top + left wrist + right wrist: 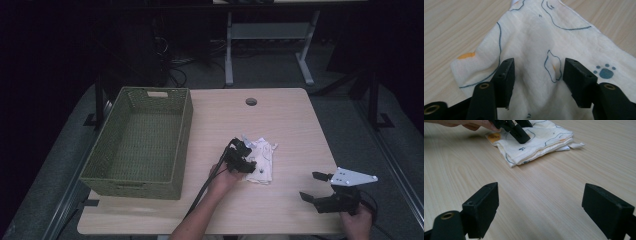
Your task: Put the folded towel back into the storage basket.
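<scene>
Overhead, one light wood table carries the whole scene, w/ a single green woven basket standing on its left half; the basket's near wall hides part of its floor. Surroundings beyond the table are too dark to read, apart from pale desk legs at the back. One round grommet hole sits near the far edge.

Centre-right of the basket lies one folded cream cloth, printed w/ blue outlines, an orange patch and a paw mark, flat on the tabletop and well apart from the basket. The left gripper is down on it: in the left gripper view the cloth bunches into a raised fold between the two black jaws, which stand part-closed. Whether the pads actually press the fabric can't be made out, as the lower cloth is hidden behind the jaws.

The right gripper rests near the table's front-right corner, well clear of the cloth, grey three-cornered plate on top; its hand is cut off by the frame's bottom edge. Its jaws stand wide apart w/ only bare wood between. In the right gripper view the cloth shows several stacked layers at its folded edge; exact layer count unclear.

Count: 2 grippers, 1 cloth, 1 basket, 1 table.
</scene>
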